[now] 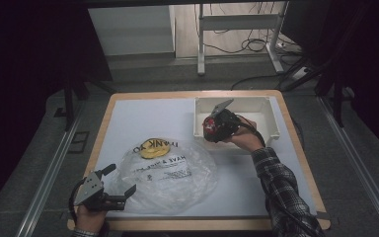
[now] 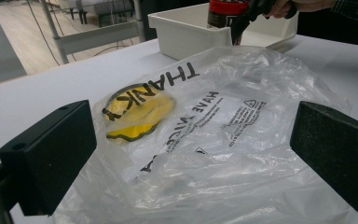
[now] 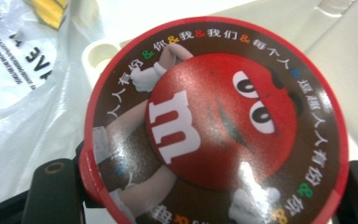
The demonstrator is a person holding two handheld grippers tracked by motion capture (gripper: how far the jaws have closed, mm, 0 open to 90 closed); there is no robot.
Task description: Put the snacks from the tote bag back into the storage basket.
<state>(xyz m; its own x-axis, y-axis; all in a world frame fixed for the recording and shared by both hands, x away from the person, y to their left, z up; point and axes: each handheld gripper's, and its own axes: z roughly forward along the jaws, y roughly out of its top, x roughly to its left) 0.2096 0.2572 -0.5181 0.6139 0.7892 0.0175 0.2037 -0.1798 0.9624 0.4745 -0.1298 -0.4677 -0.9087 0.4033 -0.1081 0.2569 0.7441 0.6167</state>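
The right gripper (image 1: 212,129) holds a round candy tub (image 3: 214,126), with one jaw on each side of it. The tub has a red rim and a red candy face on its lid. In the high view the tub (image 1: 211,129) hangs over the near left corner of the white bin (image 1: 271,123), just above the bin's front wall. Part of it sits over the bin and part sticks out toward the bag.

The clear plastic bag (image 1: 170,173) lies flat on the table, in front of the bin and to its left. It has black words and a yellow face printed on it. From the tub, the bag lies toward the person and to the left, close by but not touching. So the tub looks to be on its way between bin and bag, though the pictures do not say which way it is going.

The left gripper (image 1: 121,190) waits at the bag's near left edge. Its jaws stand wide open with nothing pinched. In the left gripper view the bag (image 2: 223,140) spreads out between and beyond the two black jaws. The left gripper is much nearer to the bag than the right one. It seems the one to grab the bag's edge and hold it open, if the tub is meant to go in.
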